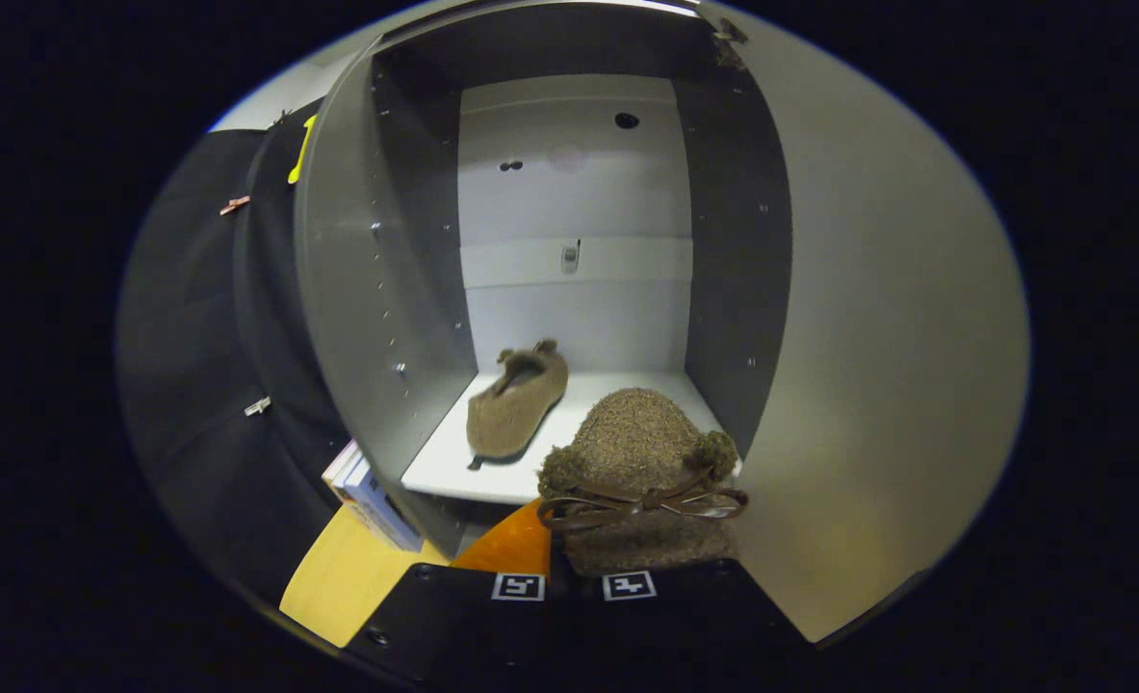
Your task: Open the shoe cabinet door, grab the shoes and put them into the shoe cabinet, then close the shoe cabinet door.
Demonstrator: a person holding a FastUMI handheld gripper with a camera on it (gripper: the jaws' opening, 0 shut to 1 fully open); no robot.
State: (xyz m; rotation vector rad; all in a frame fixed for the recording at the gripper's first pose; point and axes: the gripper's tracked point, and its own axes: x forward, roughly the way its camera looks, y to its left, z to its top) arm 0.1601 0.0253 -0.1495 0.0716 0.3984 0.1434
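A brown fuzzy shoe (pixel 638 452) with a ribbon bow sits right at my fingers, toe pointing into the cabinet, over the front edge of the white shelf (pixel 453 472). My gripper (pixel 574 579) is shut on its heel end, the two fingers close together. A second matching shoe (pixel 516 404) lies on the shelf farther in, towards the left wall, toe pointing out. The shoe cabinet (pixel 574 221) stands open ahead, and its door (pixel 877 366) is swung out wide on the right.
The cabinet's grey left side panel (pixel 348 289) juts towards me. A small stack of books (pixel 369 493) leans at its foot on a yellow wooden surface (pixel 343 577). An orange patch (pixel 516 544) lies just ahead of the left finger. Black cloth hangs on the left.
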